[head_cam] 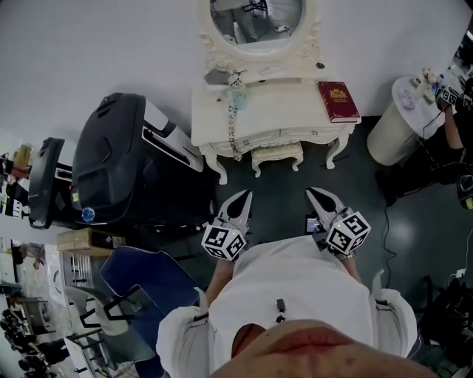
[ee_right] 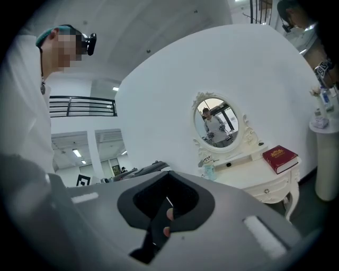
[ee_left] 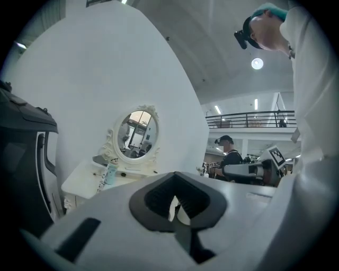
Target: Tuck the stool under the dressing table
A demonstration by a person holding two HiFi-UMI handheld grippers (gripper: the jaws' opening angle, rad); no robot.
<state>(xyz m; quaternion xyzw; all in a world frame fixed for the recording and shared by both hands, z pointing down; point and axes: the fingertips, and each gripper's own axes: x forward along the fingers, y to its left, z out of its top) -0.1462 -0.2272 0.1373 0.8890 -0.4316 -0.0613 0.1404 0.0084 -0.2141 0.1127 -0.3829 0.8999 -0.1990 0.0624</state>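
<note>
In the head view the white dressing table [head_cam: 273, 111] stands against the wall with its oval mirror [head_cam: 257, 18]. On its top lie a red book [head_cam: 338, 101] and a small bottle [head_cam: 236, 81]. The cream stool [head_cam: 277, 156] sits between the table's front legs, its front edge showing. My left gripper [head_cam: 246, 195] and right gripper [head_cam: 311, 192] are both shut and empty, held close to my chest and well short of the stool. The left gripper view shows its shut jaws, the left gripper [ee_left: 176, 211], with the table [ee_left: 85, 182] beyond. The right gripper [ee_right: 164, 214] faces the table [ee_right: 259, 177] and book [ee_right: 280, 157].
A large black machine [head_cam: 126, 162] stands left of the table. A white round pedestal [head_cam: 395, 125] with small items and a person [head_cam: 451, 140] are at the right. A blue chair [head_cam: 148, 277] sits at my lower left. Dark floor [head_cam: 281, 192] lies between me and the stool.
</note>
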